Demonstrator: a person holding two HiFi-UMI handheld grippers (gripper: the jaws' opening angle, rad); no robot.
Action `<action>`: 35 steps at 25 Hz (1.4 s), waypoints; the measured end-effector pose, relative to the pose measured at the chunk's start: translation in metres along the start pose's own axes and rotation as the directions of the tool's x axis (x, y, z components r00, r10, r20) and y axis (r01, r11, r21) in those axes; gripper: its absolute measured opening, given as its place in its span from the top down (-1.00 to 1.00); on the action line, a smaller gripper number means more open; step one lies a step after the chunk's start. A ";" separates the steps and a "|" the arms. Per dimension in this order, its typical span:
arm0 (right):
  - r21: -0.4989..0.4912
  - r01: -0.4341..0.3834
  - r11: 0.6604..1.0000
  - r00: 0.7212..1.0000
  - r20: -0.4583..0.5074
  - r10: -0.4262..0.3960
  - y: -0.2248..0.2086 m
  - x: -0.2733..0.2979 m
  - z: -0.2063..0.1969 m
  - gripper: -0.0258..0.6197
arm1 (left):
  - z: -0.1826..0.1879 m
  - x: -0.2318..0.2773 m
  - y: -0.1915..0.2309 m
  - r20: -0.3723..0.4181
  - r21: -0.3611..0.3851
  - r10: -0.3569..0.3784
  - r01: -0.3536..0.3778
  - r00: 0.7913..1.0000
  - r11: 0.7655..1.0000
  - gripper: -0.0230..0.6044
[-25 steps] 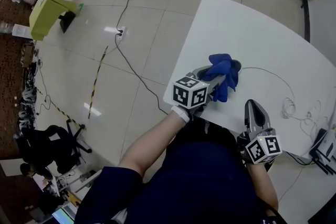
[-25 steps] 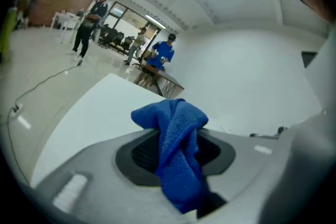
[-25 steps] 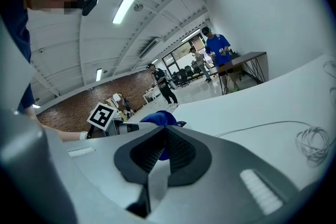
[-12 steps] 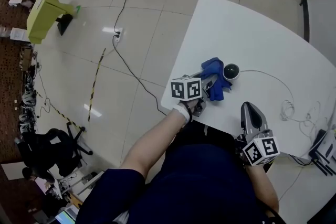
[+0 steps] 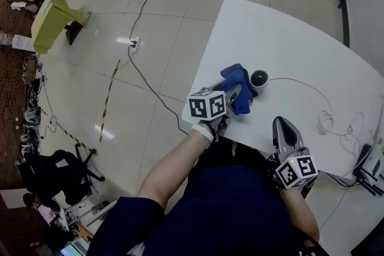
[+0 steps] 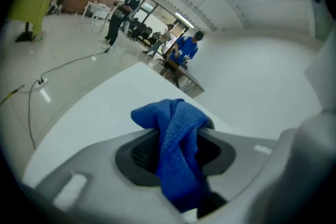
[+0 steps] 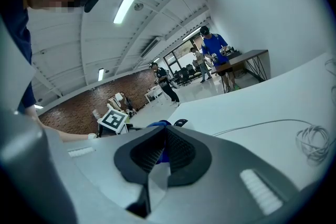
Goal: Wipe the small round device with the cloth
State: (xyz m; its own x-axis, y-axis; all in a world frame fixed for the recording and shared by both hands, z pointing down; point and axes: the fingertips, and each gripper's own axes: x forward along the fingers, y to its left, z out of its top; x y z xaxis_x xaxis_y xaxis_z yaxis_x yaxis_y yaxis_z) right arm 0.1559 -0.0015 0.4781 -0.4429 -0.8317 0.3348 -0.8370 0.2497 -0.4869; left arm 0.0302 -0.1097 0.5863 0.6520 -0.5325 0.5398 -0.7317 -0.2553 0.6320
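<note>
— Where is the cloth now?
— My left fingers [image 6: 89, 170] grip the blue cloth [image 6: 178, 149], just beside the small round device [image 5: 259, 77] on the white surface [image 5: 288, 39]. My right fingers [image 7: 252, 176] are closed together, nothing between.

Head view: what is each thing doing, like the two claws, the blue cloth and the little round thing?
Blue textured cloth: bunched up, pinched.
Left claw: shut on the cloth.
Right claw: shut, empty.
Small round black-domed device: uncovered, on white table, beside cloth.
Thin white cable: loose, coiled at one end.
</note>
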 end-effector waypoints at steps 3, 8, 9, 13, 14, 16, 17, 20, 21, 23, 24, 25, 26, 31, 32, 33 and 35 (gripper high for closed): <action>-0.005 -0.010 1.000 1.000 0.006 0.010 0.004 -0.003 0.002 0.88 | 0.018 -0.025 -0.024 0.062 0.242 0.014 -0.029 0.998 0.970 0.42; -0.009 -0.021 1.000 1.000 -0.001 0.021 0.009 -0.004 -0.007 0.88 | 0.004 -0.036 -0.081 0.062 0.687 -0.074 0.011 0.995 0.726 0.41; -0.010 -0.023 1.000 1.000 -0.001 0.023 0.010 -0.003 -0.008 0.88 | -0.004 -0.035 -0.094 0.040 0.747 -0.098 0.036 0.994 0.664 0.41; -0.013 -0.018 1.000 1.000 0.004 0.018 0.014 -0.003 -0.007 0.88 | -0.041 -0.026 -0.123 -0.084 0.902 -0.096 0.117 0.992 0.416 0.41; -0.013 -0.014 1.000 1.000 0.006 0.014 0.013 -0.003 -0.006 0.88 | -0.047 -0.022 -0.123 -0.111 0.914 -0.082 0.134 0.991 0.384 0.41; -0.011 -0.003 1.000 1.000 0.006 0.003 0.010 -0.003 -0.006 0.88 | -0.052 -0.015 -0.121 -0.142 0.908 -0.074 0.160 0.987 0.387 0.41; -0.012 0.004 1.000 1.000 0.005 -0.003 0.008 -0.003 -0.007 0.88 | -0.050 -0.013 -0.120 -0.147 0.894 -0.081 0.167 0.986 0.415 0.41; -0.019 0.018 1.000 1.000 0.005 -0.018 0.003 -0.003 -0.007 0.88 | -0.031 -0.010 -0.112 -0.129 0.824 -0.119 0.173 0.984 0.540 0.41; -0.018 0.022 1.000 1.000 0.006 -0.022 0.002 -0.002 -0.007 0.88 | -0.022 -0.009 -0.106 -0.114 0.785 -0.132 0.171 0.985 0.596 0.41; -0.011 0.029 1.000 1.000 0.006 -0.029 0.000 -0.001 -0.005 0.88 | -0.001 -0.008 -0.093 -0.077 0.664 -0.154 0.165 0.985 0.729 0.41; -0.007 0.031 0.999 1.000 0.006 -0.031 -0.001 0.000 -0.004 0.88 | 0.010 -0.008 -0.087 -0.058 0.580 -0.164 0.167 0.985 0.797 0.41; -0.005 0.033 0.999 0.999 0.005 -0.033 -0.001 0.001 -0.004 0.88 | 0.019 -0.008 -0.080 -0.039 0.487 -0.175 0.172 0.984 0.856 0.41; -0.003 0.034 0.999 0.999 0.004 -0.034 -0.002 0.002 -0.004 0.88 | 0.027 -0.008 -0.073 -0.020 0.394 -0.183 0.176 0.983 0.902 0.41; 0.003 0.036 0.999 0.999 -0.002 -0.036 -0.008 0.012 -0.001 0.88 | 0.034 0.008 -0.029 0.036 0.014 -0.190 0.189 0.981 0.982 0.41; 0.003 0.034 0.999 0.999 -0.003 -0.034 -0.008 0.013 -0.001 0.88 | 0.032 0.012 -0.021 0.043 -0.046 -0.189 0.191 0.981 0.981 0.41; 0.002 0.032 0.999 0.999 -0.005 -0.032 -0.009 0.015 -0.002 0.88 | 0.029 0.014 -0.013 0.050 -0.100 -0.188 0.192 0.981 0.976 0.41; 0.002 0.032 1.000 0.999 -0.010 -0.032 -0.009 0.017 -0.002 0.88 | 0.024 0.018 -0.002 0.060 -0.195 -0.190 0.198 0.980 0.961 0.41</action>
State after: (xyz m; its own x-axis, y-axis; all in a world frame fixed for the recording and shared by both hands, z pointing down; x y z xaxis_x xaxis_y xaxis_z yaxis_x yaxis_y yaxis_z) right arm 0.1547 -0.0168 0.4900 -0.4194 -0.8342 0.3580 -0.8501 0.2225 -0.4773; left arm 0.0390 -0.1381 0.5818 0.7662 -0.5216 0.3754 -0.5349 -0.1938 0.8224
